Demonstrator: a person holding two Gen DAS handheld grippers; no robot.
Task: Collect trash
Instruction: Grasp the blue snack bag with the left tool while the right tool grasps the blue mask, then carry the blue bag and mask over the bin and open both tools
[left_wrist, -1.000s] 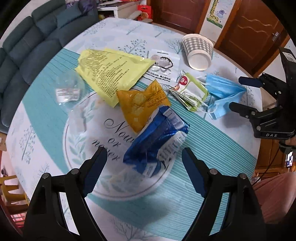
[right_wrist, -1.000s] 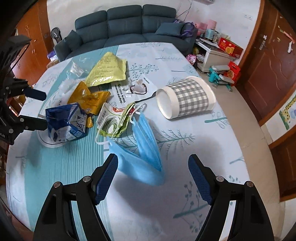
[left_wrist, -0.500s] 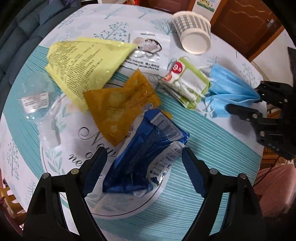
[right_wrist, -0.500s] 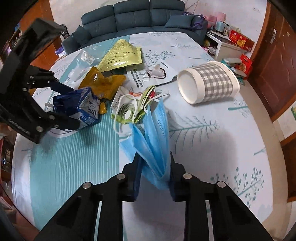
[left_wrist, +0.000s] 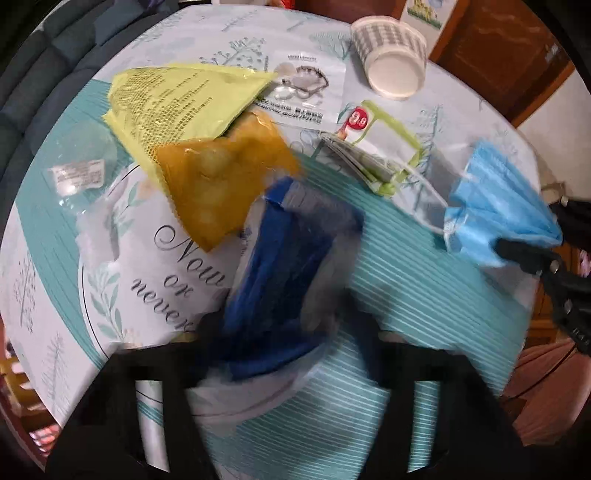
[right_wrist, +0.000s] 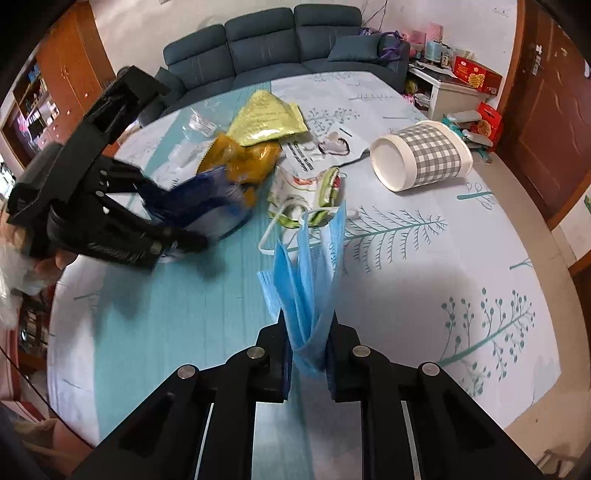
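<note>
- Blue face mask (right_wrist: 308, 291): clenched between the pads of the right gripper (right_wrist: 308, 365), bunched, lifted over the table (right_wrist: 443, 314).
- Blue snack wrapper (left_wrist: 280, 273): between the fingers of the left gripper (left_wrist: 275, 332), whose jaws have just been closing; frame blurred, so contact unclear.
- Checked paper cup (right_wrist: 424, 155) lies on its side, well apart.

The words "Now or never" were printed in script on the tabletop (left_wrist: 110, 236), inside a circle of leaves just beside the blue wrapper (left_wrist: 280, 266). A red round sticker (left_wrist: 359, 119) on the green-edged packet (left_wrist: 384, 155), beyond that wrapper, bore the figure "9.9", seen upside down. Print on the yellow bag (left_wrist: 184, 99) could not be read.
</note>
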